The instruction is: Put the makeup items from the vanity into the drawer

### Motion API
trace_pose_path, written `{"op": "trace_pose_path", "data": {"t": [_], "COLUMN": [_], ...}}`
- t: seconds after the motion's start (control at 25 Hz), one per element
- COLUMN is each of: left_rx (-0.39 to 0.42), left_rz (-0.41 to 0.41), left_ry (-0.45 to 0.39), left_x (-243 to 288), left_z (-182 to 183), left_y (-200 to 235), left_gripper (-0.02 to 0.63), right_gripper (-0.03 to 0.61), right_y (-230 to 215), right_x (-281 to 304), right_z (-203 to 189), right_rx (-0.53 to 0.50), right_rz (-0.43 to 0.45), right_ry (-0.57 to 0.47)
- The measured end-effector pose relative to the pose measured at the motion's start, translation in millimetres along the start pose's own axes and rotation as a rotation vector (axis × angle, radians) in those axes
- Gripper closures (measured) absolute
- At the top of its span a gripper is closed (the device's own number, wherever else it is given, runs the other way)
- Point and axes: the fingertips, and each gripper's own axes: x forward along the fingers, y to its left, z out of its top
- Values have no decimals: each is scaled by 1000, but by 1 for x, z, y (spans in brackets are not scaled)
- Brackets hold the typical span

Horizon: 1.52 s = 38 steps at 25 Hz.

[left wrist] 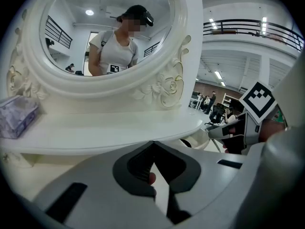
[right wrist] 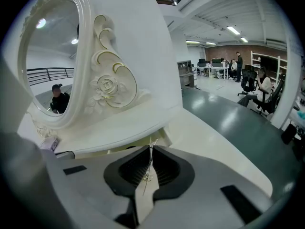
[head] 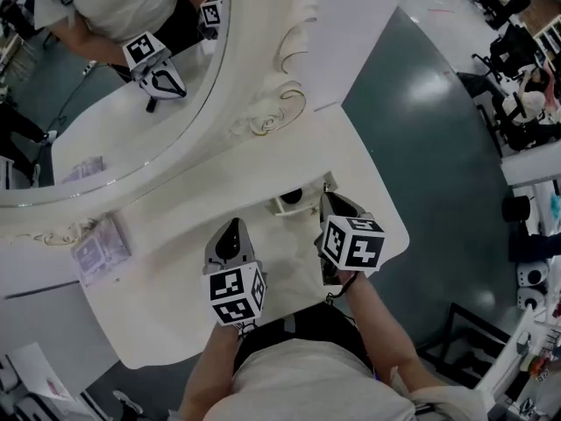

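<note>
Thin gold chain [right wrist: 147,175] pinched in the closed right tongs [right wrist: 151,148], small pink item [left wrist: 152,178] clamped in the left tongs [left wrist: 153,143], both over the counter [head: 166,323] near the open drawer [head: 289,207]: mid-carry, next reach in and release.

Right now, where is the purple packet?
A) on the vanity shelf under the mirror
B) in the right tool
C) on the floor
A: the packet lies on the shelf just below the mirror, at the head view's left.
</note>
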Motion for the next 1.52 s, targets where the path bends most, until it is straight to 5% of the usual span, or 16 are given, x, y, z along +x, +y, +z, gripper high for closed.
{"op": "trace_pose_path", "data": {"t": [0.48,1.52], "left_rx": [-15,-24], "left_rz": [11,22], "left_ry": [0,-34], "left_x": [0,-24], "left_z": [-1,0], "left_y": [5,10], "left_gripper": [611,611], "right_gripper": [506,489], "right_y": [7,15], "right_x": [5,-18], "right_z": [7,4], "right_rx": [93,64], "right_rz": [52,34], "right_ry": [-43,-71]}}
